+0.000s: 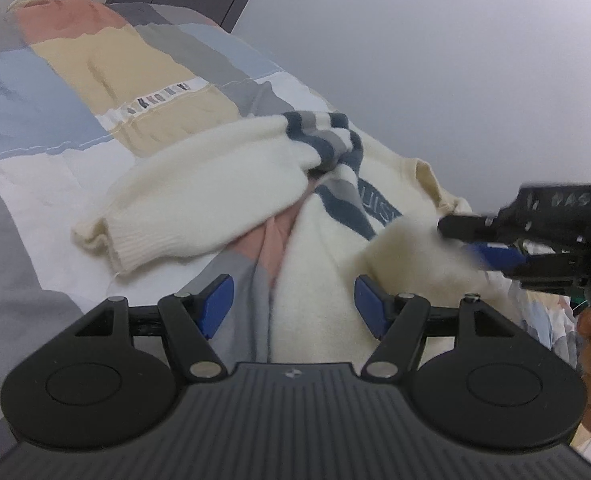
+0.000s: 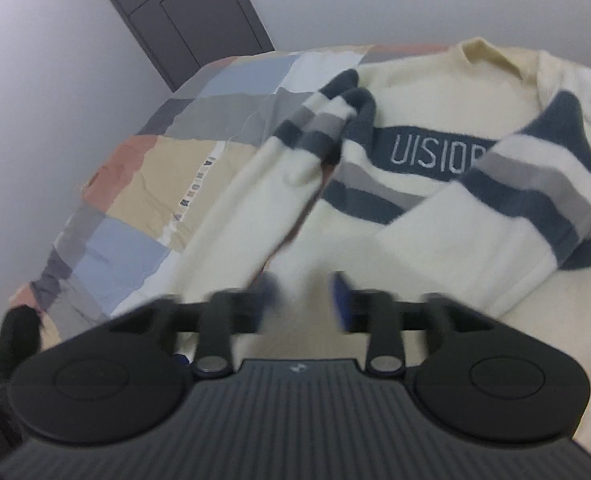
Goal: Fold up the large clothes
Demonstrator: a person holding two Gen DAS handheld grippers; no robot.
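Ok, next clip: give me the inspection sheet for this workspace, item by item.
Surface: bed with a patchwork quilt in blue, tan, grey, pink and white blocks.
Job's things: cream sweater with navy and grey stripes, front up, lettering showing; one sleeve folded across the chest, the other sleeve lying out over the quilt.
Clutter: nothing seen.
Grippers: left gripper open, empty, over the sweater's edge; right gripper open, blurred, above the sweater body.
Cables: nothing seen.
Surroundings: plain pale wall, dark grey door.

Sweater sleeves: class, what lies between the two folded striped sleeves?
In the right wrist view, the sweater's chest, with its dark lettered band, shows between the left sleeve and right sleeve.
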